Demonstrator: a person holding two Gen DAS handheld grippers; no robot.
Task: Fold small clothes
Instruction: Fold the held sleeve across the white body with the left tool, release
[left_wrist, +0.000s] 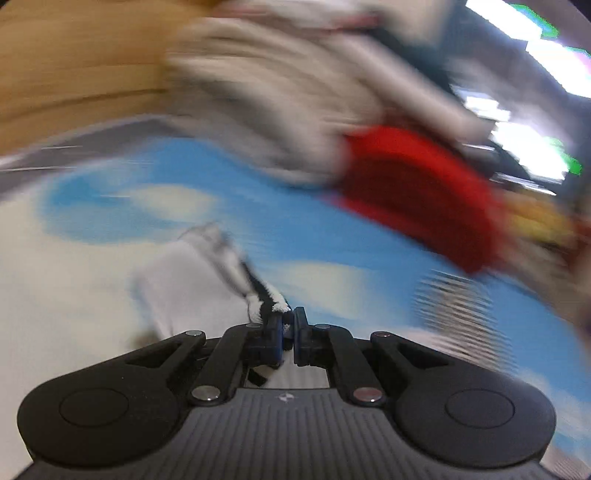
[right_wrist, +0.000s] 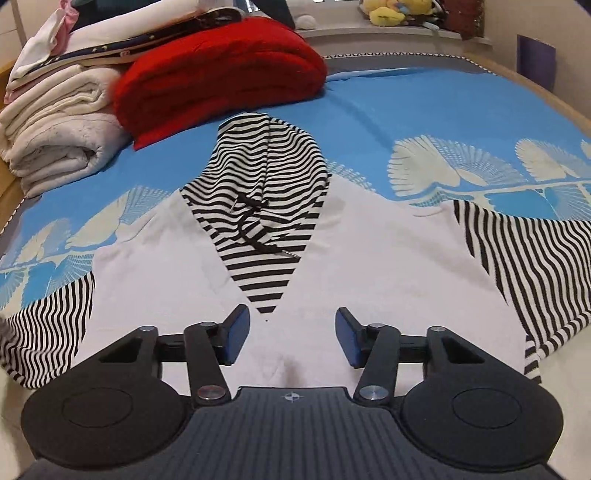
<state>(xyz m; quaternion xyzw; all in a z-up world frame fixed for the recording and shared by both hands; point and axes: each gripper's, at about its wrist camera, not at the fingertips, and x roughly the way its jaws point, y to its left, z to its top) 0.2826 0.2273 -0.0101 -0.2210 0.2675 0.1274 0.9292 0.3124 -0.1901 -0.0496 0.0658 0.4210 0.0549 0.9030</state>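
blue bedspread taken as landmark; white hoodie with striped hood and sleeves is spread flat on it, below red folded blanket. left gripper is clamped on a striped edge of the garment; right gripper is held apart over white fabric, nothing gripped

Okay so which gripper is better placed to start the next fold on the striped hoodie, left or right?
Probably left. The left gripper is already shut on a black-and-white edge of the hoodie, so it could carry that edge over. The right gripper is open above the white front, holding nothing. The left view is blurred, though.
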